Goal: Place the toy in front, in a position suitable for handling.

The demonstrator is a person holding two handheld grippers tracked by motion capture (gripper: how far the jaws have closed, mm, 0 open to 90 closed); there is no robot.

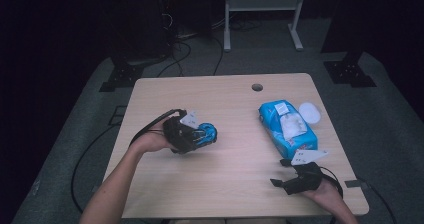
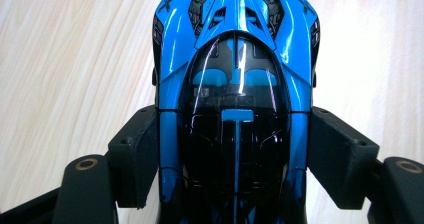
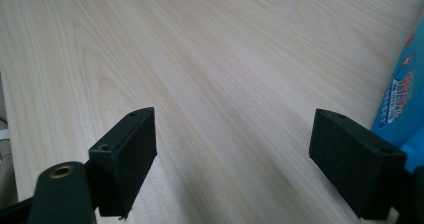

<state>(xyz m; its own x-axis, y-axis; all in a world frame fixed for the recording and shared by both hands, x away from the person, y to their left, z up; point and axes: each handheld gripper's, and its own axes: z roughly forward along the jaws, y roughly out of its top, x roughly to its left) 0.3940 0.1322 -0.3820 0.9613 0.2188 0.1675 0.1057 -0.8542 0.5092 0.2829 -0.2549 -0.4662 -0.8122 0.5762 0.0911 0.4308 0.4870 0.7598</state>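
Light wood table [image 1: 235,184] sitting mid-frame in high view, rounded corners, round cable hole [image 1: 257,87] near its far edge, upper centre. Blue wipes pack [image 1: 286,126] lying directly on table at right of frame, long side running from upper left toward lower right, white label patch facing up. White round lid [image 1: 310,112] resting on table just beside pack's upper right end. Pale wood grain running diagonally in right gripper view, blue pack edge [image 3: 405,104] showing at right border.

Each black gripper [image 1: 204,136] [image 1: 278,182] has 2 blocky jaws, a brass-ringed screw hole and a trailing cable.
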